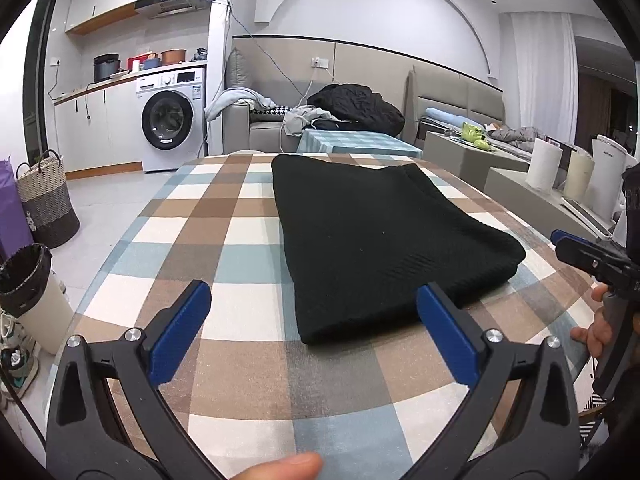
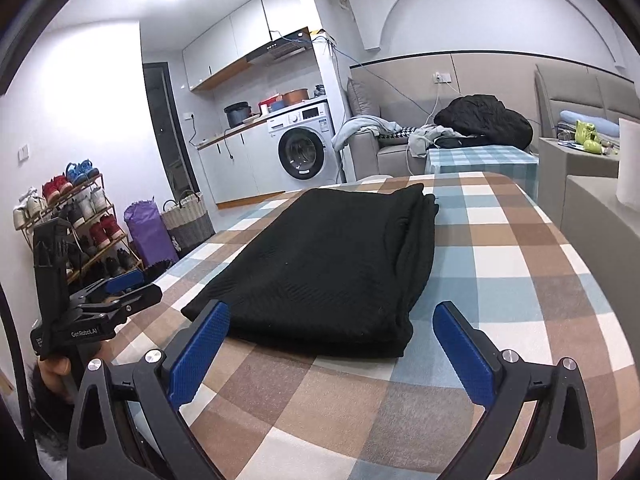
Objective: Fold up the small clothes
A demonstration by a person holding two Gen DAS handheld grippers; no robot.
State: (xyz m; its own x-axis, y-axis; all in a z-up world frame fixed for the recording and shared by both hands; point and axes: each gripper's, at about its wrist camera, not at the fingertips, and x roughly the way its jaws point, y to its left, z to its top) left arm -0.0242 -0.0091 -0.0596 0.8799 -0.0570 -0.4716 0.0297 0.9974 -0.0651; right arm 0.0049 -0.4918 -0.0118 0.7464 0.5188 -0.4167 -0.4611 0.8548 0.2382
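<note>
Just beyond both spread grippers (image 1: pixel 312 312) (image 2: pixel 332 328) lies the folded black garment (image 1: pixel 376 240).

- Left wrist cam: low over the checked table (image 1: pixel 240 360), looks fwd between its own spread fingers (image 1: pixel 180 336), black folded cloth (image 1: pixel 380 240) close ahead, slightly right.
- Right wrist cam: same low height, angled a bit leftward across the cloth (image 2: pixel 328 264).
- Both share table, cloth, washing machine (image 1: pixel 172 120), sofa (image 2: pixel 400 152); each sees the other gripper at frame edge.
</note>
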